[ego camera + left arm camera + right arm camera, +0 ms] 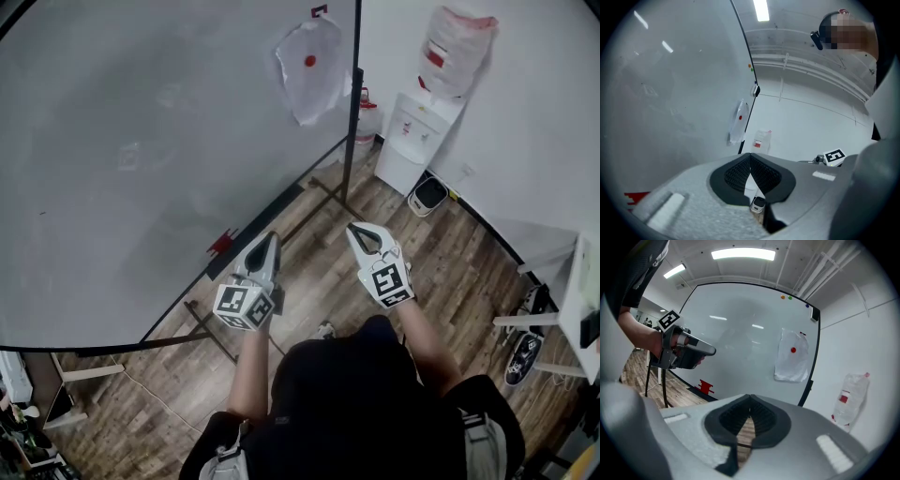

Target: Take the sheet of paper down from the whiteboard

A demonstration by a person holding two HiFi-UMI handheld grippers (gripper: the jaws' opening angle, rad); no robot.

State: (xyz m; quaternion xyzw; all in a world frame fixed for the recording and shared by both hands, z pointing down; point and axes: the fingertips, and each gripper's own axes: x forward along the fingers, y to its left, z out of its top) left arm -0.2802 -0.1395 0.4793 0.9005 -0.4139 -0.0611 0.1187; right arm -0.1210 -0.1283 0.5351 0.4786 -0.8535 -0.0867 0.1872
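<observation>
Looking down on a whiteboard [141, 169] filling the left and upper left of the head view, with a small red piece [222, 244] sitting on its lower ledge. Holding the left gripper [271, 238] at lower centre-left, just right of that ledge and above the wooden floor [441, 272] — jaws pressed together tip to tip, nothing between them.

Finding the sheet of paper [309, 70] at upper centre, lying against the whiteboard close to its right edge, pinned under a red magnet [310, 61], creased and bulging a little, well apart from both grippers.

Holding the right gripper [355, 229] just right of centre, beside the left one without touching it — jaws likewise closed on nothing.

Passing on to a white water dispenser [410, 141] standing against the wall at upper right, a large bottle [457, 47] with a red label on top of it, and dark shoes [523, 356] on the floor near the right edge.

Catching the paper nearly edge-on, left of centre, in the left gripper view, above the closed jaws. Showing it right of centre on the board in the right gripper view, with the left gripper at the left of that frame.
</observation>
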